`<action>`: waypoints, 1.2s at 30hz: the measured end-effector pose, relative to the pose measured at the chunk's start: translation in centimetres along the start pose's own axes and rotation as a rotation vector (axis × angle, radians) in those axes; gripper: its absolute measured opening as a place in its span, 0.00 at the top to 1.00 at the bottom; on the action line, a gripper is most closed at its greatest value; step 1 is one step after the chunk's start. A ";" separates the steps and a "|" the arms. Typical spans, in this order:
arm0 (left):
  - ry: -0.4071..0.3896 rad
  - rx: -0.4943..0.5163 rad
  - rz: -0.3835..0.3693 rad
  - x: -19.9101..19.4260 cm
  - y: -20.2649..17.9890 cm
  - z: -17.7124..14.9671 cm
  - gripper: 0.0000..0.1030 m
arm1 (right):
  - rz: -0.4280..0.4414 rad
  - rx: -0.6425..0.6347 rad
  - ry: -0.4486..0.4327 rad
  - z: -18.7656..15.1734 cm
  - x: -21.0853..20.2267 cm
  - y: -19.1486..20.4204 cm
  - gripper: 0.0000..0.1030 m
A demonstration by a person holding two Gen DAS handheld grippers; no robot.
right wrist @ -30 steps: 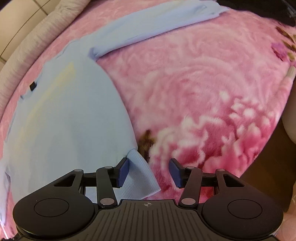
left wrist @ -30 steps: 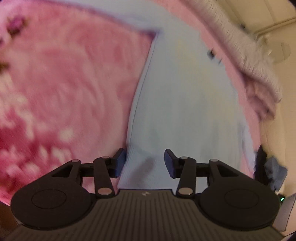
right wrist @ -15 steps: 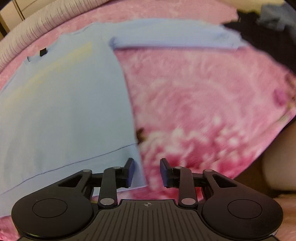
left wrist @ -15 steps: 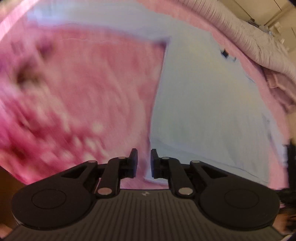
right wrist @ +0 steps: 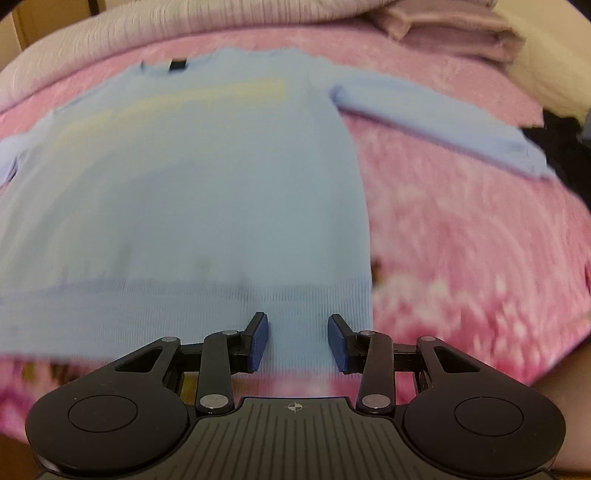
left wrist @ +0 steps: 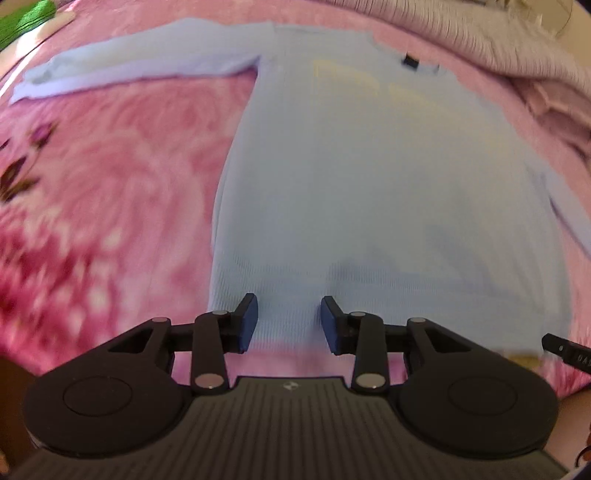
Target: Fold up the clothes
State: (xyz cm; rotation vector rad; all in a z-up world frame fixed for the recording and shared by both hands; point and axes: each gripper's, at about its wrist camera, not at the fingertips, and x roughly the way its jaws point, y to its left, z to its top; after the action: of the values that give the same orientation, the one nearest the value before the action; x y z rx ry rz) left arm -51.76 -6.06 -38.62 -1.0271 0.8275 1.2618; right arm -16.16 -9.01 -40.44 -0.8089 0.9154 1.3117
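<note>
Two grippers, left gripper [left wrist: 289,320] and right gripper [right wrist: 298,339], hang over the hem of the blue sweater [left wrist: 369,184] lying flat on the pink bed [left wrist: 110,166]. Both are opening, gripping nothing. Best to pinch both hem corners evenly, then lift together.

Under my grippers is a bed covered with a pink blanket [left wrist: 110,177] that has a pale flower pattern. Directly on it lies a light blue sweater [right wrist: 207,177], spread flat, with the ribbed hem near me and the collar at the far side. One sleeve [right wrist: 436,114] is stretched out to the right in the right wrist view, the other sleeve [left wrist: 140,70] to the left in the left wrist view. Along the far edge lies a grey-pink ribbed quilt [right wrist: 184,22], and beside it some folded mauve cloth [right wrist: 454,33].
</note>
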 end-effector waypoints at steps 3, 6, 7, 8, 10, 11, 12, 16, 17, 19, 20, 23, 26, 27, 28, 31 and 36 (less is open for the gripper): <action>0.062 -0.041 0.022 -2.9 -0.7 -2.1 0.75 | 0.092 0.099 0.209 -1.0 -0.5 -1.5 0.61; 0.048 -0.052 0.019 -7.1 -2.2 -3.4 0.73 | 0.148 0.149 0.161 -1.5 -4.6 -3.0 0.61; 0.040 -0.042 0.014 -8.5 -3.1 -3.2 0.72 | 0.152 0.147 0.147 -1.4 -6.1 -3.3 0.61; 0.033 -0.031 0.009 -9.8 -4.1 -2.9 0.72 | 0.155 0.146 0.133 -1.3 -7.6 -3.6 0.61; 0.007 -0.006 0.004 -12.9 -6.0 -2.4 0.67 | 0.172 0.136 0.111 -0.7 -10.9 -4.0 0.61; -0.012 0.004 0.005 -14.1 -7.1 -2.3 0.66 | 0.175 0.129 0.097 -0.1 -12.2 -3.6 0.61; -0.029 0.011 0.005 -15.5 -7.8 -2.1 0.66 | 0.179 0.117 0.073 0.5 -13.9 -3.7 0.61; -0.108 0.000 0.007 -20.6 -9.7 -2.0 0.59 | 0.171 0.084 -0.008 1.5 -18.7 -4.4 0.59; -0.125 -0.002 0.008 -21.8 -10.1 -2.2 0.59 | 0.158 0.075 -0.018 1.6 -19.8 -4.5 0.58; -0.141 -0.003 0.007 -23.7 -10.6 -2.8 0.57 | 0.137 0.051 -0.016 1.5 -21.6 -4.4 0.54; -0.144 -0.002 0.008 -24.6 -10.8 -3.3 0.56 | 0.130 0.037 -0.009 1.3 -22.4 -4.4 0.52; -0.149 -0.008 0.027 -26.2 -11.1 -4.8 0.51 | 0.116 -0.007 0.022 0.6 -24.2 -4.3 0.43; -0.144 -0.021 0.033 -27.3 -11.1 -5.9 0.51 | 0.124 -0.042 0.029 -0.3 -25.7 -4.0 0.37; -0.142 -0.022 0.033 -27.6 -11.2 -6.1 0.51 | 0.123 -0.056 0.022 -0.6 -26.2 -3.8 0.36; -0.140 -0.023 0.033 -28.0 -11.3 -6.4 0.51 | 0.122 -0.070 0.013 -0.8 -26.8 -3.7 0.36; -0.145 -0.009 0.040 -28.8 -12.1 -6.7 0.51 | 0.115 -0.114 -0.022 -1.4 -28.4 -3.2 0.35; -0.169 0.014 0.030 -30.5 -13.4 -6.3 0.50 | 0.101 -0.144 -0.051 -1.6 -30.1 -3.4 0.35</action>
State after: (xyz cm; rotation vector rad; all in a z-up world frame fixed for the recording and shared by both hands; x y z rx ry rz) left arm -42.58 -22.67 -10.54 -0.8865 0.7231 1.3465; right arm -13.82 -23.85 -14.04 -0.8451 0.8372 1.4931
